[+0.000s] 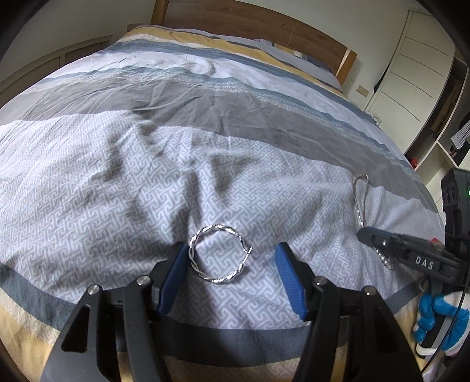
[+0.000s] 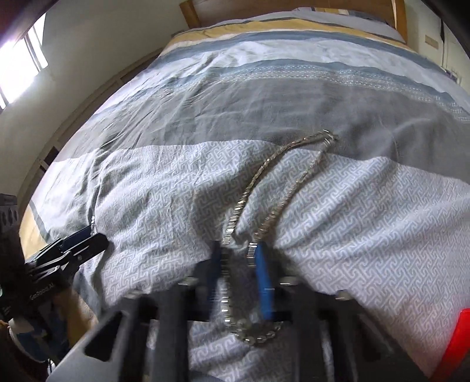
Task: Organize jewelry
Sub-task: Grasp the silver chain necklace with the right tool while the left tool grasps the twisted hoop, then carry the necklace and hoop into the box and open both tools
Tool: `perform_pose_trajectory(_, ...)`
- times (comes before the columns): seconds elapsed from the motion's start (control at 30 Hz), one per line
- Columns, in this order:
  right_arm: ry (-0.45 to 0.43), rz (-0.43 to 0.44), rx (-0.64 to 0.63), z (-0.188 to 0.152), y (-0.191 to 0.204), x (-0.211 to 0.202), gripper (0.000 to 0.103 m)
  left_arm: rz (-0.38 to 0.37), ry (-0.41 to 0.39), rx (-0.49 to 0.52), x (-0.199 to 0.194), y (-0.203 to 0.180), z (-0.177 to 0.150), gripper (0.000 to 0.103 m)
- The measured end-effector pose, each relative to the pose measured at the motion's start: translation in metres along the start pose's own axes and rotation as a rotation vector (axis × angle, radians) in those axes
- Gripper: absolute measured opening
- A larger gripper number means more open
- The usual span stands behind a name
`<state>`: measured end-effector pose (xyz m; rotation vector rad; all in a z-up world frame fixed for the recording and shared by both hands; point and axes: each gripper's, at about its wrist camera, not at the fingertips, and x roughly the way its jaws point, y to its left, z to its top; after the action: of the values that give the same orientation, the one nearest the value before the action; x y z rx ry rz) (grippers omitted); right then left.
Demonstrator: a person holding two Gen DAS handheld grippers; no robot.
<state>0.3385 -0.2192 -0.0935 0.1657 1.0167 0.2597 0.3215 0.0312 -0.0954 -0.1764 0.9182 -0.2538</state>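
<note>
A twisted silver bangle lies on the patterned grey bedspread, between the blue pads of my left gripper, which is open around it. A long silver chain necklace lies on the bedspread in the right wrist view, running away from the fingers. My right gripper has its blue pads close on either side of the chain's near end; motion blur hides whether they grip it. The right gripper also shows at the chain in the left wrist view, and the left gripper shows in the right wrist view.
A wooden headboard stands at the far end of the bed. White wardrobe doors stand at the right. A window is at the left. Something red lies at the bed's near right edge.
</note>
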Motion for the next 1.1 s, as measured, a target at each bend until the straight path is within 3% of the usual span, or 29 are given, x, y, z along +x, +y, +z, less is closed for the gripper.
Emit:
perform_pose_trajectory(0.23,-0.001,0.028,-0.014,-0.013,0.004,-0.008,0.006,-0.034,-0.021,-0.057,-0.009,0.012,0.000,0.059)
perform_pose_trajectory(0.47,-0.003,0.069,-0.029,-0.024,0.010,-0.017,0.005,0.013,-0.026,-0.047,-0.008,0.008,-0.003,0.059)
perform_pose_trajectory(0.57,-0.003,0.078,-0.030,-0.028,0.012,-0.020,0.005,0.034,-0.031,-0.024,-0.008,0.003,-0.003,0.056)
perform_pose_trajectory(0.7,-0.006,0.086,-0.030,-0.031,0.013,-0.024,0.005,0.034,-0.039,-0.034,-0.012,0.005,-0.005,0.040)
perform_pose_trajectory(1.1,-0.020,0.102,-0.039,-0.048,0.022,-0.045,0.005,0.064,-0.045,0.045,-0.026,-0.017,-0.013,0.039)
